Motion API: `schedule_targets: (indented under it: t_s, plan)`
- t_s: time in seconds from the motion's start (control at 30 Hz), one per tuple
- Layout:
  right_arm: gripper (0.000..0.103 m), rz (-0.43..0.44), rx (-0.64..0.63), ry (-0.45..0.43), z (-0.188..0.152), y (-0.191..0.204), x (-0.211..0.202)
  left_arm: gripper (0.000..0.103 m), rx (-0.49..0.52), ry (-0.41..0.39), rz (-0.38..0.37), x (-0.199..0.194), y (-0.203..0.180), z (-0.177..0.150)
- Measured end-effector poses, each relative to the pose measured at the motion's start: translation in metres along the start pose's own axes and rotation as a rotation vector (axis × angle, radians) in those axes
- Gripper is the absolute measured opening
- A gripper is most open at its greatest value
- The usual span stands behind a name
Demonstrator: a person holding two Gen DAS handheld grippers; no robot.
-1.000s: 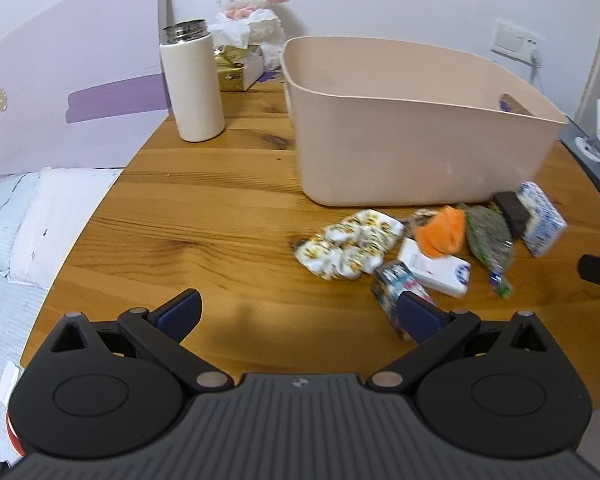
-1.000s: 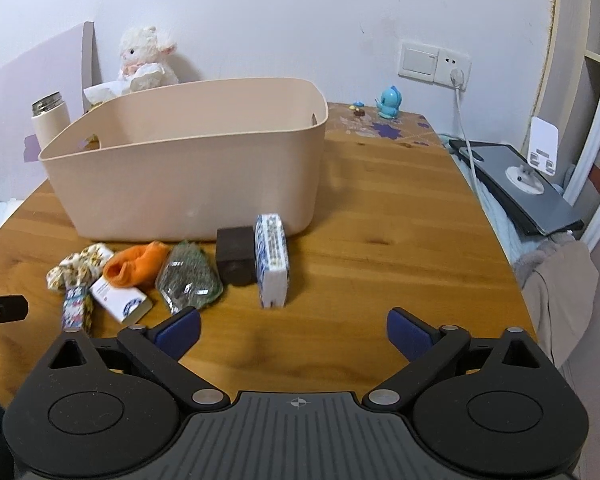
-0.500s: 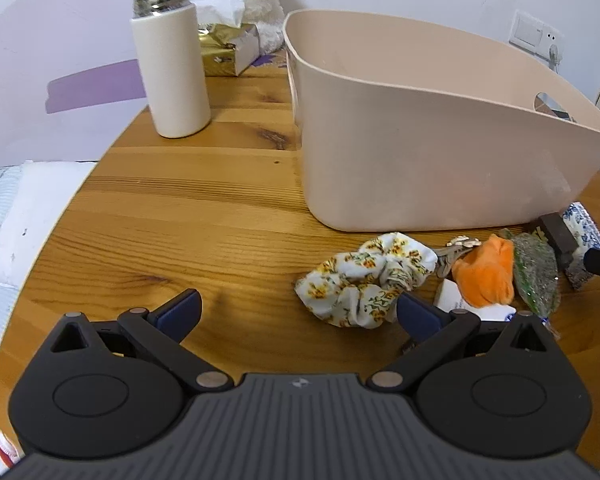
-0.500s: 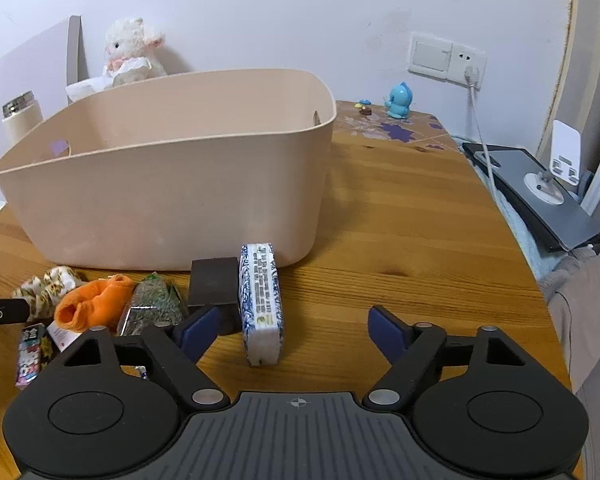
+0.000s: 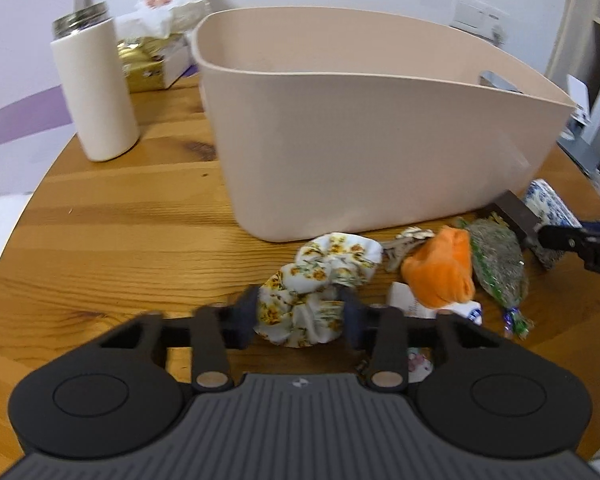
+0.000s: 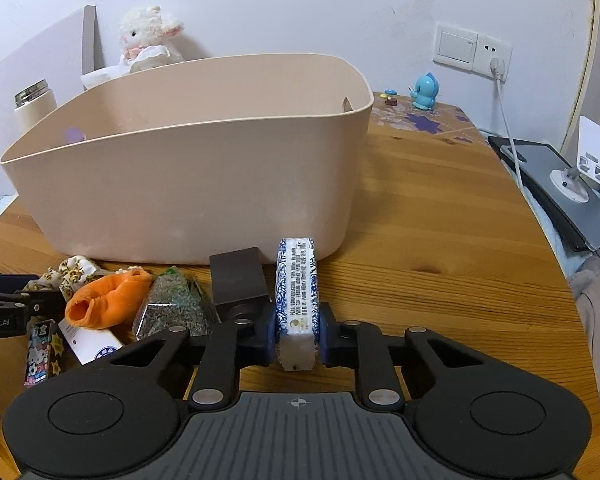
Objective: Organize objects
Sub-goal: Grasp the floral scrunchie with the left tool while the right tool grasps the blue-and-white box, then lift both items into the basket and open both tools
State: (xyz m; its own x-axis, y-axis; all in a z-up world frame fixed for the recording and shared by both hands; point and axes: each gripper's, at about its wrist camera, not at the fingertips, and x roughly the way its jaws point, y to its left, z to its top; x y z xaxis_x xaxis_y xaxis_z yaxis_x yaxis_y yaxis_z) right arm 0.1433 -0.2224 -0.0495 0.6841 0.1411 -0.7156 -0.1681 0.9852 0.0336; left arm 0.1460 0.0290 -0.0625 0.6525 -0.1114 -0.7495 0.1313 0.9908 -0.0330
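Through the left wrist view, the left gripper (image 5: 300,316) is now closing its dark blue fingers (image 5: 246,314) around the floral scrunchie (image 5: 319,284); half a second ago those fingers were spread wide with the scrunchie lying ahead of them, so the grasp is only just forming. The scrunchie is still sitting on the table, just in front of the beige bin (image 5: 363,128), with the orange cloth (image 5: 441,272) and the green packet (image 5: 497,268) lying close beside it. The other gripper's black tip is poking in from the right edge, next to the dark brown block (image 5: 515,212).

Through the right wrist view, the right gripper (image 6: 298,338) is clamping the blue-and-white patterned pack (image 6: 296,292) between both pads, where a moment earlier it was standing wide and short of it. The pack is standing on edge on the wood, near the bin's (image 6: 204,168) front wall. Both hands have taken hold at once, so I would guess two items are about to be lifted into the bin together.

The wooden table (image 6: 431,216) is warm and knotty, rounded at its edges. A white thermos (image 5: 96,92) and a plush lamb (image 6: 148,36) are standing at the back, a small blue figurine (image 6: 423,90) is sitting near the wall socket (image 6: 473,50), and a cable is trailing down from it.
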Motion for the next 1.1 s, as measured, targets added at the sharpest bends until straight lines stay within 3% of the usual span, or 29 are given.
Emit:
schedule_targets:
  t_s: [0.2,0.53,0.8,0.97,1.1]
  plan:
    - [0.018,-0.016,0.009,-0.045,0.000,0.000,-0.024,0.013,0.013,-0.033,-0.006,-0.013,0.002,-0.001]
    - [0.018,-0.027,0.024,-0.194,0.017,-0.011,-0.080,0.010,-0.009,-0.149,-0.020,-0.068,0.007,0.010]
    - [0.018,-0.028,0.026,-0.304,0.045,-0.017,-0.103,0.010,-0.018,-0.306,-0.018,-0.120,0.006,0.039]
    - [0.018,-0.029,0.027,-0.330,0.066,-0.020,-0.094,0.010,-0.012,-0.366,0.016,-0.124,0.004,0.072]
    - [0.018,-0.038,0.021,-0.324,0.079,-0.023,-0.078,0.010,-0.012,-0.367,0.029,-0.105,-0.003,0.100]
